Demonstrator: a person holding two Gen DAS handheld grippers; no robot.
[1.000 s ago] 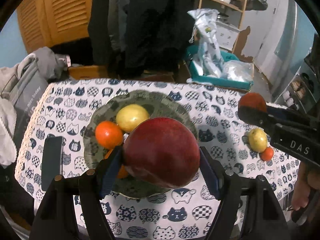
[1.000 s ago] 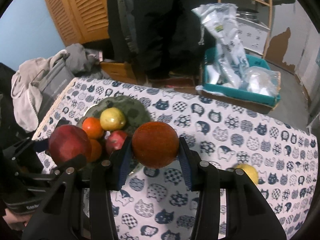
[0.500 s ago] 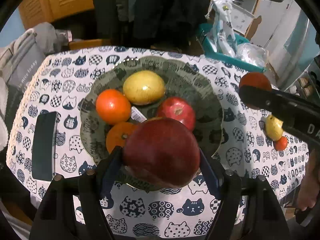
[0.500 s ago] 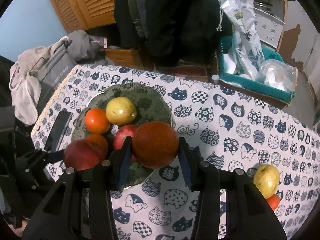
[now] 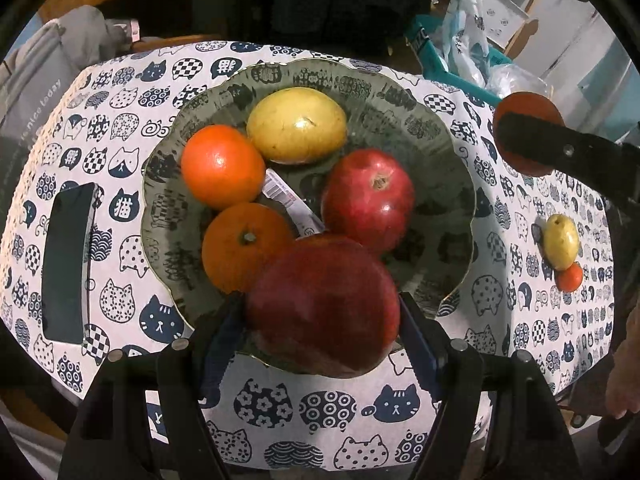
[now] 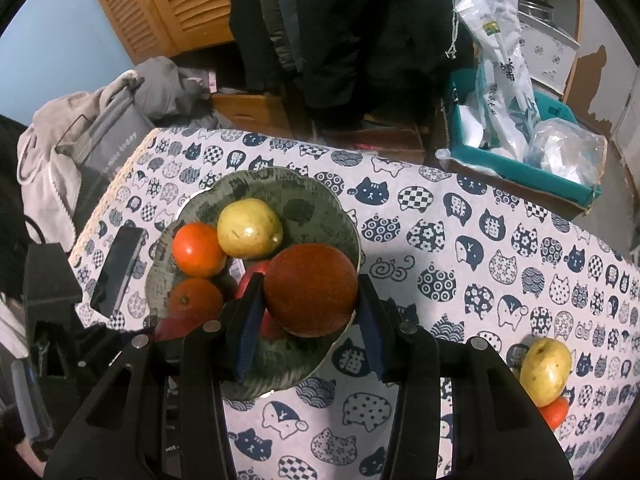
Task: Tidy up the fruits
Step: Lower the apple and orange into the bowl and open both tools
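Two grippers are seen, each clamped on a fruit above a cat-print cloth (image 5: 120,128). At far L on the cloth a dark phone (image 5: 66,264) is laid flat, just beside the green plate (image 5: 452,168). On the plate, L to R: an orange (image 5: 222,166) at the back, a 2nd orange w/ stem up (image 5: 246,246) touching it in front, a yellow fruit (image 5: 297,130) at the far side, a paper label (image 5: 288,196) lying btwn them, and a red apple (image 5: 367,200). The left gripper (image 5: 323,320) is held partly open around a big red fruit (image 5: 323,308), both pads pressed on its sides, over the plate's near rim; whether the fruit touches the plate can't be told. Further R, the right gripper (image 6: 310,312) is nearly closed, pads squeezed on a dark orange-red fruit (image 6: 311,290), held above the plate's R edge. At far R on the cloth, well apart from the plate, a 2nd yellow fruit (image 6: 546,370) is seen touching a small orange one (image 6: 555,411). A hand (image 5: 626,364) is partly visible at the R border of the left view.
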